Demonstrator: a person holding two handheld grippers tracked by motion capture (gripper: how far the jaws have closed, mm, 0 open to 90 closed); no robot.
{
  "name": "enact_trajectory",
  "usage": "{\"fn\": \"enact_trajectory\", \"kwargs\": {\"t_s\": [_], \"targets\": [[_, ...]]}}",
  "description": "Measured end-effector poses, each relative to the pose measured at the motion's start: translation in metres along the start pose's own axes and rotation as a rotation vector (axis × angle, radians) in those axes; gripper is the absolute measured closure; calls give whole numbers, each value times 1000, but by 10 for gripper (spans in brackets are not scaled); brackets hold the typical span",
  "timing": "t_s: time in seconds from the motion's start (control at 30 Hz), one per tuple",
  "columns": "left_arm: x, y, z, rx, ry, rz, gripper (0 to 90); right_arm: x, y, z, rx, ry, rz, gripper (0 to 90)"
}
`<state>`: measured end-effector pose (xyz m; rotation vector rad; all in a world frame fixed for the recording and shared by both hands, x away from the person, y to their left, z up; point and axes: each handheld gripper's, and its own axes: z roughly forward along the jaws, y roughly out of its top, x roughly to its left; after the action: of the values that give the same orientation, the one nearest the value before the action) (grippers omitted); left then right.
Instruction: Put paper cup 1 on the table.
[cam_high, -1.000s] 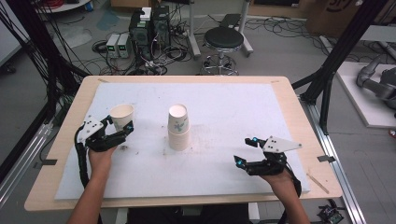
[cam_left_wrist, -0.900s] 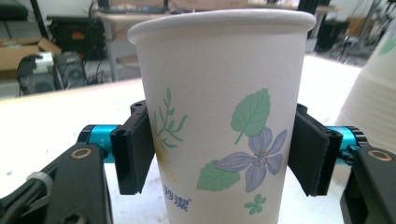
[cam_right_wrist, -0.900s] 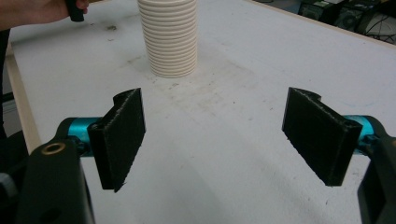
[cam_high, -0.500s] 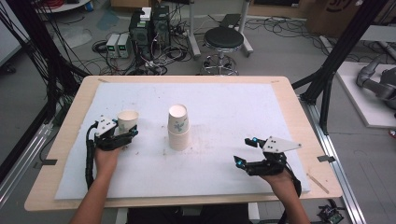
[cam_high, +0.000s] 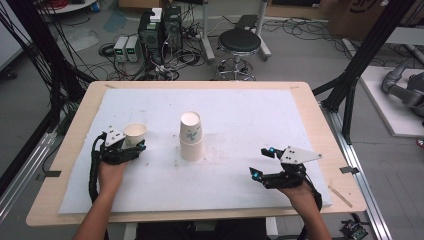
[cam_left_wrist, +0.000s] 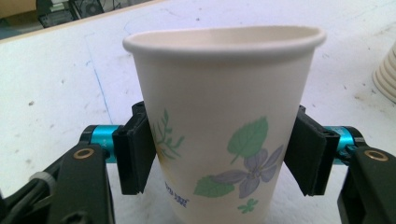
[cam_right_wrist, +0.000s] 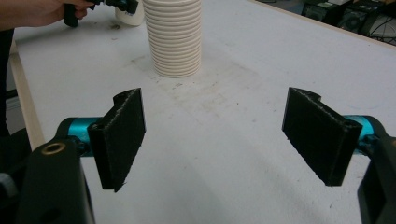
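Paper cup (cam_left_wrist: 224, 135) upright, pinched by the left claw (cam_high: 131, 148) — right claw (cam_high: 262, 162) gapes wide, level, holding nothing.

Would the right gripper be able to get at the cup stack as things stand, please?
Probably yes: the right gripper stands open and holds nothing, and only bare white mat lies between its jaws and the cup stack. The left gripper is off to the side.

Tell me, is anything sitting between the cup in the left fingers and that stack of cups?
Nothing visible. The left gripper holds the single flower-printed white paper cup upright, and bare white table cover lies between it and the stack of upside-down white paper cups.
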<state>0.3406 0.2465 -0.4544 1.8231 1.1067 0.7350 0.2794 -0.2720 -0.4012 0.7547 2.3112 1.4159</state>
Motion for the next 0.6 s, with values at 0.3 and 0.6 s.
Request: {"fn": "enact_trajectory", "kwargs": {"t_s": [0.3,0.6], "targets": [[1,-9,-8,19,-5,-47,311,1,1,1,-9,-1,-4,219],[-1,-9,-9,43,3,-34,299,1,2,1,-7,6,-1,219]]}}
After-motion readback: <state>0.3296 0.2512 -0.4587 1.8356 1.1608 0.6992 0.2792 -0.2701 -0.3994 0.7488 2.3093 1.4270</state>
